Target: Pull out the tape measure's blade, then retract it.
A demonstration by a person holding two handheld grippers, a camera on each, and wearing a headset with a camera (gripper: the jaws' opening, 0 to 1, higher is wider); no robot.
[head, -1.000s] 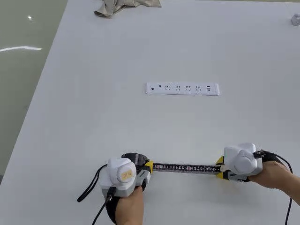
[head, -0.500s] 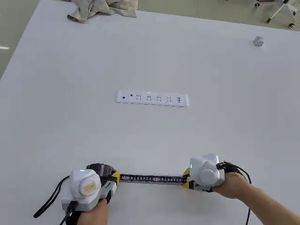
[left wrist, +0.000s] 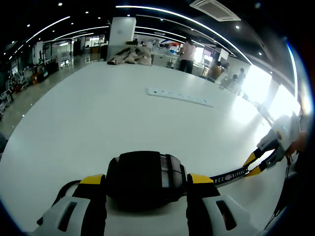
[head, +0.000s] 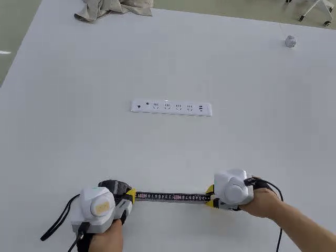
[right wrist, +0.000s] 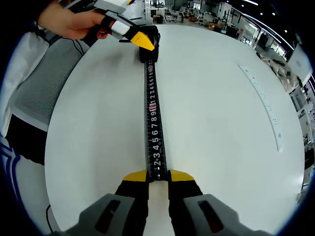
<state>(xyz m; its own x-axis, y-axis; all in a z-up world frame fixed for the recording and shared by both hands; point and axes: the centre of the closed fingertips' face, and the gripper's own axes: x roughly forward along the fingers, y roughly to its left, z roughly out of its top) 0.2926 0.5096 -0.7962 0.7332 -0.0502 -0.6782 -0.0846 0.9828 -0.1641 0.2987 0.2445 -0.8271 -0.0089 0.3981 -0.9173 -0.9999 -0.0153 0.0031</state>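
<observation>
Left gripper point(left wrist: 146, 179) is clamped on the tape measure case point(head: 114, 187), one jaw on each side of the black body, with the case sitting on the white table point(head: 236, 79). Right gripper point(right wrist: 157, 176) is pinched onto the free end of the blade point(right wrist: 154, 113), yellow jaw tips on either side of it near the lowest numbers. I can't see the end hook itself, it's buried between the jaws.

The blade runs straight from the right gripper's jaws to the mouth of the case in the left gripper's jaws. It's low over the table, face up and looks taut. I read this as partway through the pull-out, or about at the turn to retract.

Risks from here:
- The right grip is on a thin, slick strip. If it slips, the spring whips the blade back and the hook slams into the case.
- Rolling either gripper twists the blade, and it could kink at the case mouth.
- Pulling off-axis could yank the case round in the left jaws, since the body is rounded.
- When retracting, walk the right gripper towards the left one and don't just let go.

Power strip point(head: 170, 108) lies well ahead of both grippers and clear of the blade.
</observation>
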